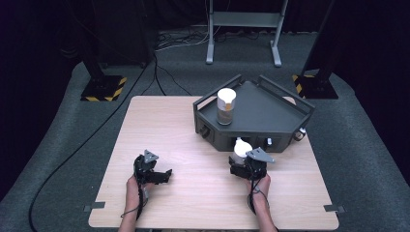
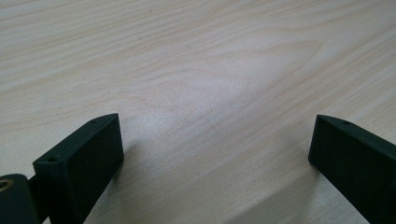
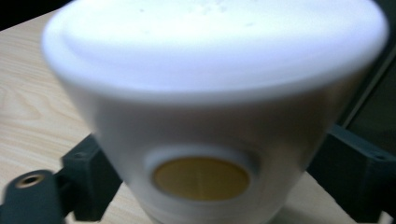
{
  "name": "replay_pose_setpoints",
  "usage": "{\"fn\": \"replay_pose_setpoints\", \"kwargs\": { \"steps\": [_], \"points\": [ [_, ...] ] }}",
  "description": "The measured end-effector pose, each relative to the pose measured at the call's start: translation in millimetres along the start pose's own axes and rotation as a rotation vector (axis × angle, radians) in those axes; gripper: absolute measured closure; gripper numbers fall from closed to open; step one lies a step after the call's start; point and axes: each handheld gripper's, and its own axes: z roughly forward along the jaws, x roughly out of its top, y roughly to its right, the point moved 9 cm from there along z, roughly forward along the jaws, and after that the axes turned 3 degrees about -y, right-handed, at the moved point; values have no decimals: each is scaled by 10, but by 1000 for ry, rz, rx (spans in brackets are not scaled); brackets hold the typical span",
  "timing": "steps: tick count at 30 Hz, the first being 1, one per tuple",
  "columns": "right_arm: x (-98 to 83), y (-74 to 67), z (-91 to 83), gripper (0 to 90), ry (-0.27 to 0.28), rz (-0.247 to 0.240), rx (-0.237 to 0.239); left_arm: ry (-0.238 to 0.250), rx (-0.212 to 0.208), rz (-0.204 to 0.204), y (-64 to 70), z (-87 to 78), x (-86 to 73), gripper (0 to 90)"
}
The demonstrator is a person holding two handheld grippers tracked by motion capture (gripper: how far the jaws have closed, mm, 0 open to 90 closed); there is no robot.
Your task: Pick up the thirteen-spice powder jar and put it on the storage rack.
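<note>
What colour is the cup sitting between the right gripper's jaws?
White, with a round yellow mark on its side; the cup shows best in the right gripper view.

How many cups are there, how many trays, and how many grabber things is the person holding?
Cups: 2, one white cup between the right gripper fingers, one cup on the tray
Trays: 1, dark tray
Grippers: 2, with the left gripper
Total: 5
</note>
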Motion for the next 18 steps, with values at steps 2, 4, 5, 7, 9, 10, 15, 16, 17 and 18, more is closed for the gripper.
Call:
{"fn": "replay_pose_setpoints", "kwargs": {
  "steps": [2, 4, 5, 7, 9, 10, 15, 16, 17, 18],
  "points": [
    [5, 30, 7, 185, -6, 18, 19, 0, 1, 1, 1, 1, 1, 28],
    [3, 24, 4, 234, -6, 13, 28, 0, 1, 1, 2, 1, 1, 28],
    [3, 24, 4, 234, -6, 13, 28, 0, 1, 1, 1, 1, 1, 28],
    [-4, -21, -6, 280, 9, -6, 13, 0, 0, 1, 1, 1, 1, 28],
    [-16, -26, -7, 284, 15, -8, 10, 0, -1, 0, -1, 0, 0, 28],
    [-20, -31, -8, 287, 17, -12, 7, 0, -1, 0, -2, 0, 0, 28],
    [-23, -29, -14, 292, 20, -26, 4, 0, -2, 1, -4, 1, 2, 28],
    [-23, -29, -14, 292, 20, -26, 4, 0, -2, 1, -4, 1, 2, 29],
    [-30, -28, -14, 292, 25, -30, 2, -1, -1, 1, -3, 2, 3, 29],
    [-41, -23, -20, 293, 32, -31, -6, 0, -1, 3, -3, 3, 4, 29]
  ]
}}
